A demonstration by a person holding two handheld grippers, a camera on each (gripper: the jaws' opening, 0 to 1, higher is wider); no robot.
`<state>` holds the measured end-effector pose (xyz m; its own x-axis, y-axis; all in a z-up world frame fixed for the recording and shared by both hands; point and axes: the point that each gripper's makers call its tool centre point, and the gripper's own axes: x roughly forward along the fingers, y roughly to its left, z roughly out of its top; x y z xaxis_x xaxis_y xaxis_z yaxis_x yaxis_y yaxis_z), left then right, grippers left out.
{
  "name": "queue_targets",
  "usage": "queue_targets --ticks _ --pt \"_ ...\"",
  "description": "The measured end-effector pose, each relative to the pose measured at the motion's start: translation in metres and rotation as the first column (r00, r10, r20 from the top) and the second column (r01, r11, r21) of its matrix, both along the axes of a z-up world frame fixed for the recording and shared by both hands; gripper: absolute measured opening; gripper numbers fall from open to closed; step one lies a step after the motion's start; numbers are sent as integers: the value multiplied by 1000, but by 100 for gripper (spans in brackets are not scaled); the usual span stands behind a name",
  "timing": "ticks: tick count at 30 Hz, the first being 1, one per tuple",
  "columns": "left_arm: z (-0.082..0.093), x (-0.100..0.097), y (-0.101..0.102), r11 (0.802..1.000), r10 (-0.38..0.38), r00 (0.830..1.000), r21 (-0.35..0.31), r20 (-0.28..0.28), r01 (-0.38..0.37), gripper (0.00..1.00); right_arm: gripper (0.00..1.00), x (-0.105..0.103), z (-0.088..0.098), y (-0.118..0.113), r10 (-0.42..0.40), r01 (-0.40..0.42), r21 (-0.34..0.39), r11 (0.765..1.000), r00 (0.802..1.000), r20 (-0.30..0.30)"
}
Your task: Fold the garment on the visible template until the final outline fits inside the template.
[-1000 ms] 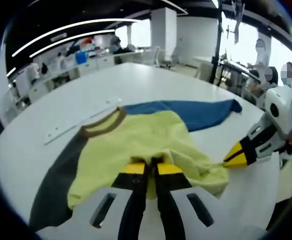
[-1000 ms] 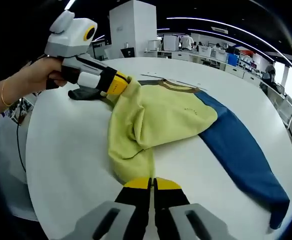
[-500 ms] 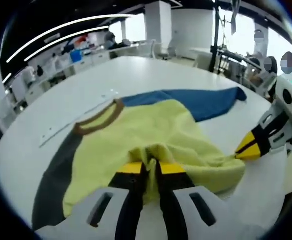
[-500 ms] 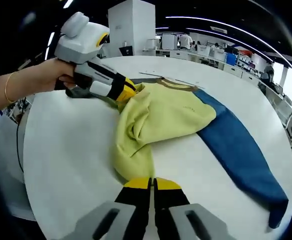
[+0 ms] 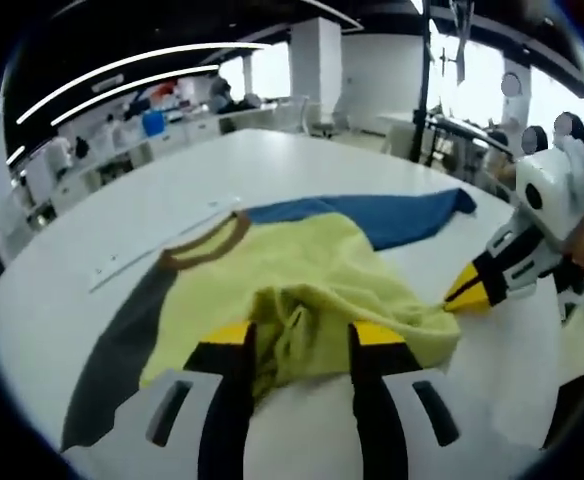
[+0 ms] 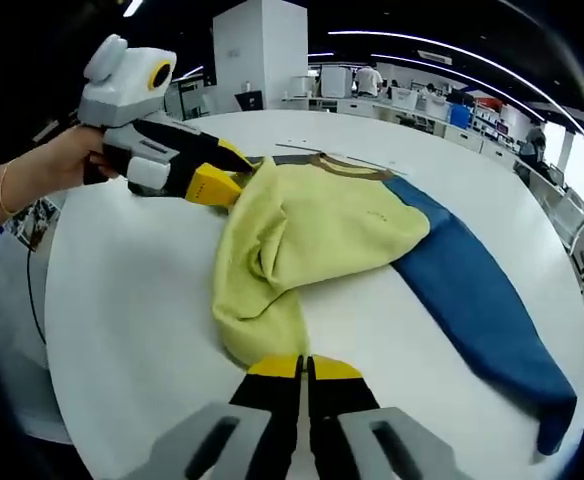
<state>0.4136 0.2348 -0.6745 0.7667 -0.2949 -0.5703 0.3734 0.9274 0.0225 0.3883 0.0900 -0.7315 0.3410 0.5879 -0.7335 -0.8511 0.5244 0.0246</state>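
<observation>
**Left jaws spread off the hem, right jaws pinching it**

The garment (image 6: 322, 235) lay on the white round table (image 6: 132, 330), a sweatshirt with a yellow body, a brown collar (image 5: 210, 243), one blue sleeve (image 6: 477, 310) and one dark grey sleeve (image 5: 122, 345). The yellow body was bunched and partly doubled over itself near me; the blue sleeve ran out flat across the tabletop.

My left gripper (image 5: 297, 345) stood with its jaws spread apart, yellow tips on either side of a crumpled ridge of the yellow cloth. From the right gripper view, that same left gripper (image 6: 217, 172) sat at the far edge of the yellow body, jaws parted, held by my hand (image 6: 47, 170). I could not tell for sure whether a tip touched the cloth there.

My right gripper (image 6: 304, 370) had its jaws pressed together on the near yellow hem. In the left gripper view the right gripper (image 5: 469, 290) showed its yellow tip nipped onto a drawn-out corner of that hem.

A pale strip (image 5: 157, 250) lay on the table just beyond the collar, too blurred to say what it was.
</observation>
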Motion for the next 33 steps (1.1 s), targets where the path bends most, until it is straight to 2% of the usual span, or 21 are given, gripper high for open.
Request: queue_targets --ticks 4,7,9,14,20,26,28,30,33 --pt "8 -11 6 1000 9 1000 -10 28 -9 36 0 0 0 0 0 0 -1 1000 1000 2" --pt "9 -19 13 1000 16 999 12 32 -16 33 0 1 0 0 -3 3 0 1000 1000 0" --pt "7 -24 19 999 30 999 23 35 -31 30 0 1 0 -1 -6 6 1 1000 1000 -2" --pt "-13 -27 27 998 56 998 -3 -6 -56 20 0 2 0 -1 -9 9 4 1000 1000 -8" --pt "-18 -18 20 1000 30 1000 -9 -5 -30 17 0 2 0 -1 -15 15 4 1000 1000 -7" --pt "-25 -8 6 1000 -7 1000 -8 -6 7 13 0 1 1 -1 -9 9 2 1000 1000 2" --pt "-28 -7 2 1000 -9 1000 -9 -10 9 10 0 1 1 -2 -14 14 2 1000 1000 0" --pt "-29 -8 1 1000 -6 1000 -5 -14 6 1 0 2 1 -4 -20 20 1 1000 1000 1" --pt "-30 -10 -1 1000 -5 1000 -5 -13 5 0 0 1 2 -6 -26 26 2 1000 1000 0"
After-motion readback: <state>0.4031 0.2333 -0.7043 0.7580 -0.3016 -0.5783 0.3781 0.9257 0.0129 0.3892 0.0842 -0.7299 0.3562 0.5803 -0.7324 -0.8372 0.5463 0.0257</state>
